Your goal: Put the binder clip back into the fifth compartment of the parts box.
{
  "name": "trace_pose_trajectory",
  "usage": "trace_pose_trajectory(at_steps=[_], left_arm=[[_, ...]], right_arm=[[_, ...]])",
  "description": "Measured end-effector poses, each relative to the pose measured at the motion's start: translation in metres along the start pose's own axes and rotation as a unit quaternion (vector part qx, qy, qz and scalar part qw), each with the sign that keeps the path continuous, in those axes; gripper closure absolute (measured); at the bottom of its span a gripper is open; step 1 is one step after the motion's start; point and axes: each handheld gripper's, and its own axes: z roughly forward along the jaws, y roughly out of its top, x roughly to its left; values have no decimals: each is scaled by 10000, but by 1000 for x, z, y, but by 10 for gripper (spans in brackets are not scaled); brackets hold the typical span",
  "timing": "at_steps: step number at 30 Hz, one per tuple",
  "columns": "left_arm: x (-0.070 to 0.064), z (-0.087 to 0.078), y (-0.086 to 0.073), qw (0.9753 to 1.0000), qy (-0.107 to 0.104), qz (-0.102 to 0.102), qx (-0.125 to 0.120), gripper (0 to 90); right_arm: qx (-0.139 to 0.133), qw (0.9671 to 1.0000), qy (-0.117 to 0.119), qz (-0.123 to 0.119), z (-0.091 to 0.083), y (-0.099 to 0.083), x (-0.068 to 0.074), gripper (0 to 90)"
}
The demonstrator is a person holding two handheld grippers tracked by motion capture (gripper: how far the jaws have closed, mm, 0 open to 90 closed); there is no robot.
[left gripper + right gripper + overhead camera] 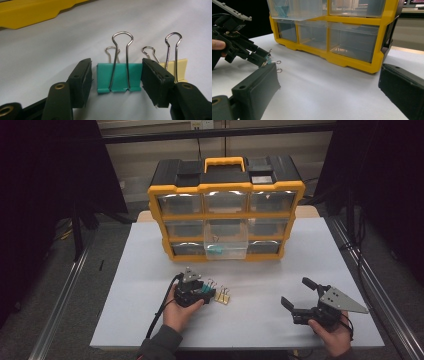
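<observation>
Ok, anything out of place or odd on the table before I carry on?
One drawer in the middle column of the yellow organizer is pulled out, clips inside. Two binder clips lie loose on the table: teal between the left gripper jaws, yellow beside it. Nothing damaged.

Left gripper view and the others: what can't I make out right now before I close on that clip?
- Yellow binder clip: largely behind the left claw's right jaw in the left gripper view.
- Teal binder clip: whether the jaws touch it; gaps show, contact unclear.
- Pulled-out drawer contents: too small in the high view, cut off by the top edge in the right gripper view.
- Other drawers: glare hides their contents.
</observation>
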Motion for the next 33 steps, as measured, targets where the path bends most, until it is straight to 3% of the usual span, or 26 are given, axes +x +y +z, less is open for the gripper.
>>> trace_pose_trajectory(at_steps=[4, 7, 10, 11, 22, 31, 33], left_arm=[[0, -2, 0, 9997, 64, 220, 89, 490], [1, -4, 1, 9997, 55, 237, 44, 498], [4, -8, 2, 9999, -8, 128, -50, 502], [3, -9, 2, 9999, 6, -11, -156, 502], [9, -29, 8, 9978, -210, -39, -632, 502], [5, -45, 20, 9943, -383, 4, -993, 502], [3, -48, 23, 9937, -343, -23, -1068, 502]], right_arm=[[3, 10000, 2, -11, 0, 0, 0, 20], [-6, 10000, 5, -8, 0, 0, 0, 20], [-6, 10000, -11, 7, -1, 0, -1, 20], [-5, 10000, -9, 8, -1, 0, -1, 20], [-20, 10000, -10, -20, -1, 1, -1, 20], [-25, 10000, -10, -6, -1, 1, -1, 20], [-28, 10000, -6, -3, -1, 1, -1, 20]])
